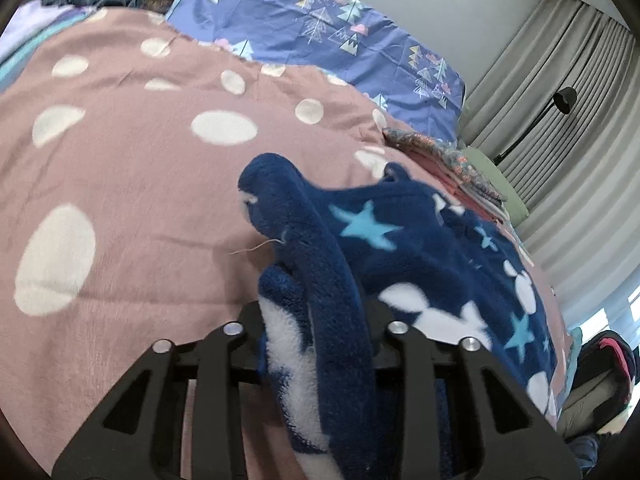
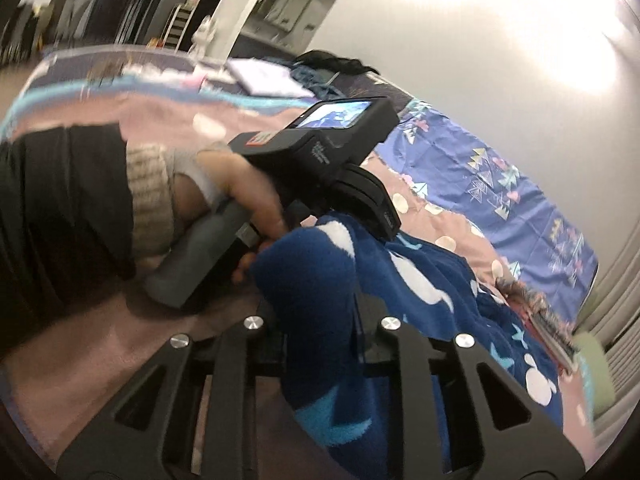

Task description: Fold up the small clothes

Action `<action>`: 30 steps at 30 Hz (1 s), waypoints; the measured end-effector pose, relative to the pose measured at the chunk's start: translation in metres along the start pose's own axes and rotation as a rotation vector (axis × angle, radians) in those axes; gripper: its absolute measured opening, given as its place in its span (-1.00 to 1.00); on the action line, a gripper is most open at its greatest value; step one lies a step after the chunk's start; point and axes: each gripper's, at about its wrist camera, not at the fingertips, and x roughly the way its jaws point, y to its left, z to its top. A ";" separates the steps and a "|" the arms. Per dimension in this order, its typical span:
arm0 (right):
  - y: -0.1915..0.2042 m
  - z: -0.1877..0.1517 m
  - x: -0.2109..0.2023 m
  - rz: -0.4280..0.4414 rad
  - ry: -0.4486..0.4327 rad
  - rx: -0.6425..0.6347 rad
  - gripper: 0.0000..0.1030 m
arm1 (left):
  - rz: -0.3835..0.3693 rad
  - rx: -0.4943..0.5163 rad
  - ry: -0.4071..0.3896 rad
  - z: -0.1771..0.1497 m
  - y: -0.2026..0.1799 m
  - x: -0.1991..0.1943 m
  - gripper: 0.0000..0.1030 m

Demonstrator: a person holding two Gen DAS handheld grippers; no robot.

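While the navy star-print fleece garment (image 1: 420, 232) lies on the pink spotted bedspread (image 1: 132, 168), the left hand-held gripper (image 1: 316, 320) pinches one bunched edge; the right hand-held gripper (image 2: 320, 320) pinches another.

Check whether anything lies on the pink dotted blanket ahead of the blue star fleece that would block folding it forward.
Nothing visible does. Both claws already pinch the blue star fleece: left claw, right claw. The pink dotted blanket ahead is bare. A stack of folded clothes sits off to the right, beside the fleece.
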 end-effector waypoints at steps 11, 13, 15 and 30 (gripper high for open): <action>-0.120 -0.001 -0.074 0.017 -0.142 0.391 -0.59 | 0.017 0.245 -0.104 0.056 -0.145 -0.030 -0.44; -0.145 -0.009 -0.086 0.017 -0.156 0.465 -0.59 | 0.023 0.292 -0.100 0.060 -0.174 -0.025 -0.44; -0.171 -0.024 -0.099 0.009 -0.168 0.538 -0.60 | 0.031 0.326 -0.089 0.063 -0.200 -0.016 -0.43; -0.315 -0.215 -0.125 0.179 -0.057 1.188 -0.61 | 0.223 0.553 0.234 0.005 -0.370 0.177 -0.38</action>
